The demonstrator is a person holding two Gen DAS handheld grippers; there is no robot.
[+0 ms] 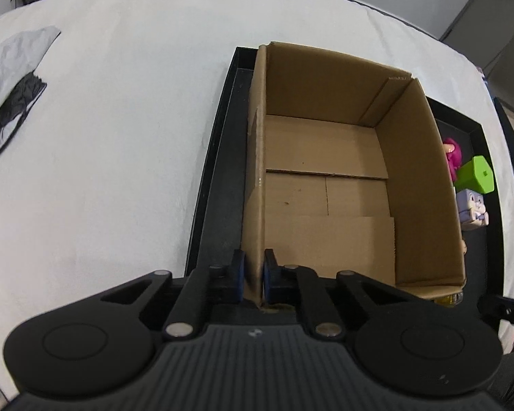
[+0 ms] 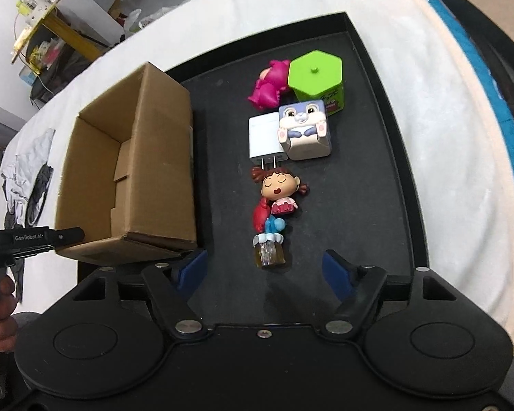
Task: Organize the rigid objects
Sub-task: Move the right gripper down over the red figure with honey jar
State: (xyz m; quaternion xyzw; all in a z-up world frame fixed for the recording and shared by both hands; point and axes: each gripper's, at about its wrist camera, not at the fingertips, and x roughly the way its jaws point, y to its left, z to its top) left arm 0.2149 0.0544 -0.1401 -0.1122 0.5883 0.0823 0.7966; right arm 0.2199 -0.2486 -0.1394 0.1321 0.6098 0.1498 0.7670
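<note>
An empty open cardboard box [image 1: 325, 178] stands on a black tray [image 1: 219, 185]; it also shows in the right wrist view [image 2: 133, 171]. My left gripper [image 1: 254, 275] is shut on the box's near left wall. My right gripper [image 2: 264, 270] is open and empty, just short of a small brown jar with a blue-white lid [image 2: 268, 250]. Beyond lie a doll figure [image 2: 279, 188], a red-and-blue toy [image 2: 265, 221], a white charger [image 2: 264, 138], a bunny cube [image 2: 305, 130], a green hexagonal box [image 2: 317, 78] and a pink figure [image 2: 269, 84].
The tray [image 2: 377, 171] lies on a white cloth-covered table [image 1: 102, 137]. A grey and black bag [image 1: 10, 85] lies at the table's far left. Cluttered shelves [image 2: 44, 27] stand beyond the table. A blue patterned cloth [image 2: 497, 109] runs along the right.
</note>
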